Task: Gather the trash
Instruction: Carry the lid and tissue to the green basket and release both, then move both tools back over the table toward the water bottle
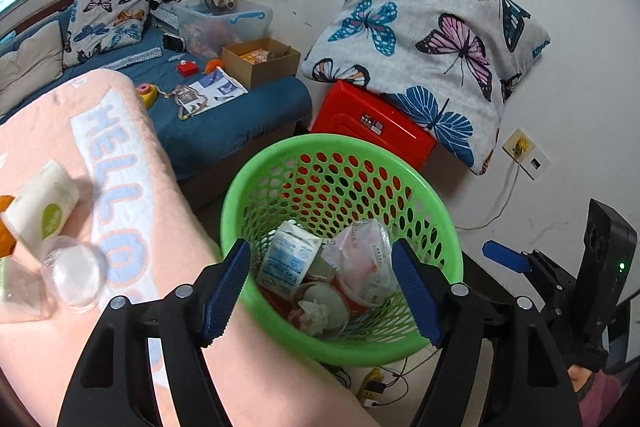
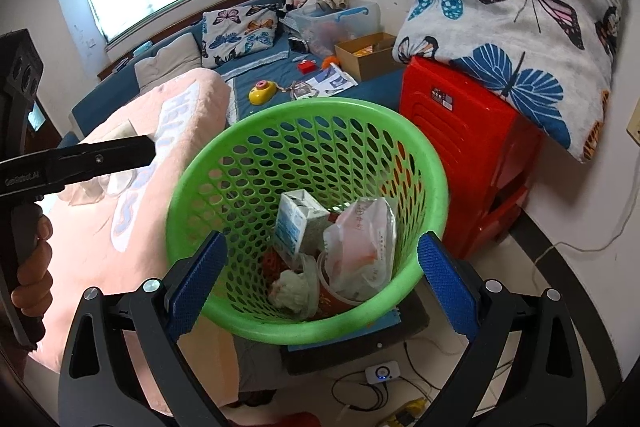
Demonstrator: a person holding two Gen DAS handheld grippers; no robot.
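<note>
On a pink quilted blanket [image 1: 120, 195] printed with pale-blue letters lie a white wrapped pack with a green oval label [image 1: 42, 211] and, just beside it, a clear round plastic lid [image 1: 76, 273]. To their right, the left gripper [image 1: 320, 291] hangs with its blue-padded jaws spread wide and empty above a green perforated plastic basket [image 1: 248, 187]. Inside the basket sit a white-and-blue drink carton [image 1: 286, 259], a crumpled translucent plastic bag [image 1: 364, 259] and a wad of tissue [image 1: 314, 311]. The right gripper [image 2: 322, 291] also gapes wide and empty over the basket. Further right, a red plastic stool [image 2: 460, 131] bears a butterfly-print cushion [image 2: 520, 7].
</note>
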